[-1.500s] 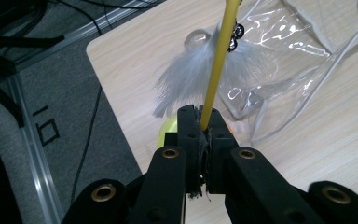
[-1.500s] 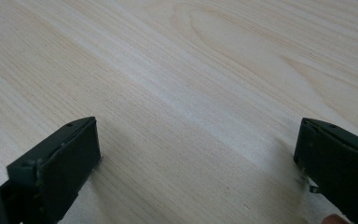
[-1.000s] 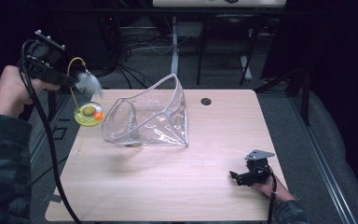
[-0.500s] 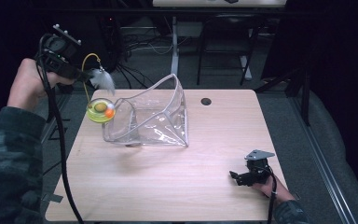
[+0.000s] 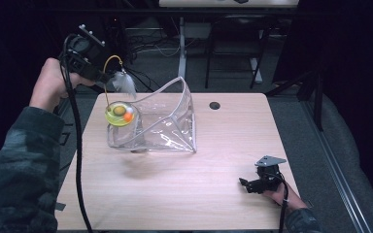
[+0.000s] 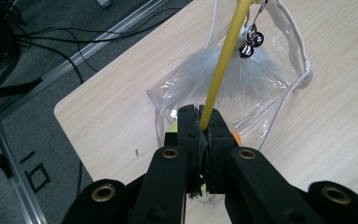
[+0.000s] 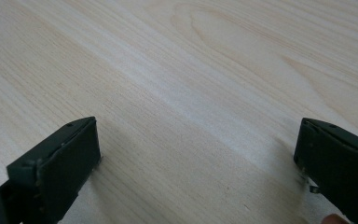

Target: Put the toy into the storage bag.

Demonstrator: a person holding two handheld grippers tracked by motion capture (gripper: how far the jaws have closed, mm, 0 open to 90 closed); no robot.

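My left gripper (image 5: 102, 75) is held up over the table's far left corner, shut on a thin yellow wand (image 6: 221, 65) of a cat toy. From the wand (image 5: 108, 73) hang a white feather (image 5: 124, 83), small bells (image 6: 249, 42) and a yellow-green ring with an orange ball (image 5: 119, 114). That ring hangs at the left-hand mouth of a clear plastic bag (image 5: 160, 121) with white edging, which lies on the table. In the left gripper view the jaws (image 6: 199, 116) pinch the wand above the bag (image 6: 284, 42). My right gripper (image 5: 246, 184) rests open on the table's near right, nothing between its jaws (image 7: 196, 154).
The light wooden table (image 5: 175, 194) has a small black round grommet (image 5: 214, 105) near its far edge. Behind the table, cables and desk legs (image 5: 182, 39) stand on the dark floor. A metal rail (image 6: 88, 51) runs along the floor beyond the table's left corner.
My left hand has carried the toy to the right, from beyond the table's left edge to the bag's mouth. The right gripper has stayed put.
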